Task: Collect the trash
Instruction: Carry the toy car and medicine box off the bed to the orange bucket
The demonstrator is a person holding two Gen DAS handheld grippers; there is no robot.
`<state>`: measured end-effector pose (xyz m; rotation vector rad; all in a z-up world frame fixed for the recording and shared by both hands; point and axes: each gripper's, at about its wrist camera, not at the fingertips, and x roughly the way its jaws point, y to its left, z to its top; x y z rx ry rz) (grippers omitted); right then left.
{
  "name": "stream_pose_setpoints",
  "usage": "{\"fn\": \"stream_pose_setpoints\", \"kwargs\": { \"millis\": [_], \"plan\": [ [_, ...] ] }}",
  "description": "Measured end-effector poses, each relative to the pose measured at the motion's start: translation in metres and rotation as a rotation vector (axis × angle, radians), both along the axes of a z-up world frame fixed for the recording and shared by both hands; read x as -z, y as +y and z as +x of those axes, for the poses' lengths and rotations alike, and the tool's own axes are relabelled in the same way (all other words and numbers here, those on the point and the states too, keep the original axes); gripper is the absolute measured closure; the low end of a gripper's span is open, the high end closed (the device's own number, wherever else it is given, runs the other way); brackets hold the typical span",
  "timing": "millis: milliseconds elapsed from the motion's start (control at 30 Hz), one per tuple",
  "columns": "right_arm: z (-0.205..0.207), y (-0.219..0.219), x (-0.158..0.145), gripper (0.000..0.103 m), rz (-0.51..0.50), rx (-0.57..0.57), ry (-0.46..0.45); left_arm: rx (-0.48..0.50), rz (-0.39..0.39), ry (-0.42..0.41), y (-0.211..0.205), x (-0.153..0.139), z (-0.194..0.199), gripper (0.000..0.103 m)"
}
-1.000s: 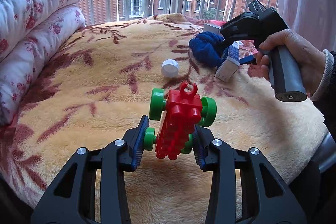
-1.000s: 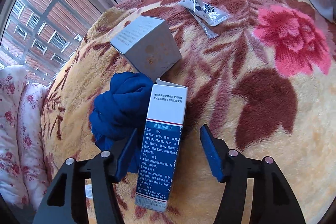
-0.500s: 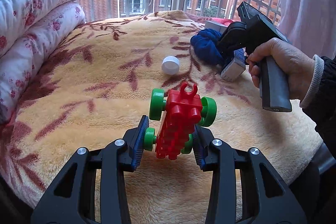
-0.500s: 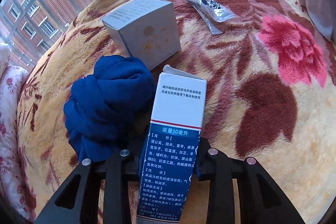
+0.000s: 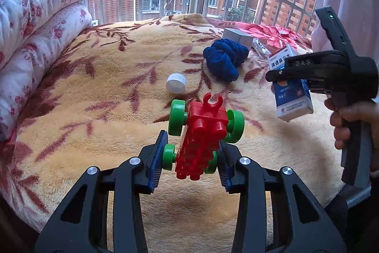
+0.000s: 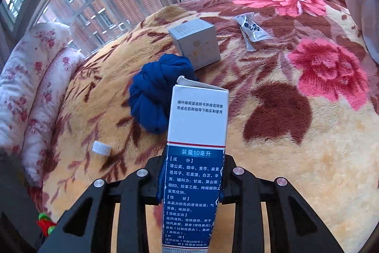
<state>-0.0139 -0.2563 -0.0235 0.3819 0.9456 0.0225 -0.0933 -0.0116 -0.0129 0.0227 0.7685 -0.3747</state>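
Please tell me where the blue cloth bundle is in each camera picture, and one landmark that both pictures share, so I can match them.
Left wrist view: the blue cloth bundle lies upper right of centre on the blanket, just in front of the grey box.
Right wrist view: the bundle lies near the centre, left of and partly behind the held medicine carton.
Shared landmark: the white bottle cap lying on the blanket.

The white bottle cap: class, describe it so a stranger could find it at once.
Start on the flowered blanket covering the bed. Go to the knotted blue cloth; the white bottle cap lies alone beside it. It is the only small, round, ribbed white thing there.
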Motion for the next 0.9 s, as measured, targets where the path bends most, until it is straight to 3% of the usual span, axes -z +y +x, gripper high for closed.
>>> {"fn": "stream_pose_setpoints", "kwargs": {
  "millis": [167, 333, 633, 900],
  "plan": [
    [-0.078, 0.012, -0.024, 0.072, -0.08, -0.139, -0.093, 0.028, -0.01, -0.001, -0.011, -0.009, -0.024, 0.065],
    [-0.14, 0.019, -0.03, 0.072, -0.145, -0.19, -0.13, 0.057, 0.018, -0.017, -0.019, -0.014, -0.057, 0.065],
    [-0.222, 0.035, -0.013, 0.072, -0.196, -0.227, -0.151, 0.106, 0.093, 0.021, -0.018, 0.006, -0.111, 0.065],
    [-0.286, 0.06, 0.014, 0.072, -0.203, -0.307, -0.109, 0.197, 0.177, 0.085, -0.007, 0.04, -0.166, 0.065]
  ]
}}
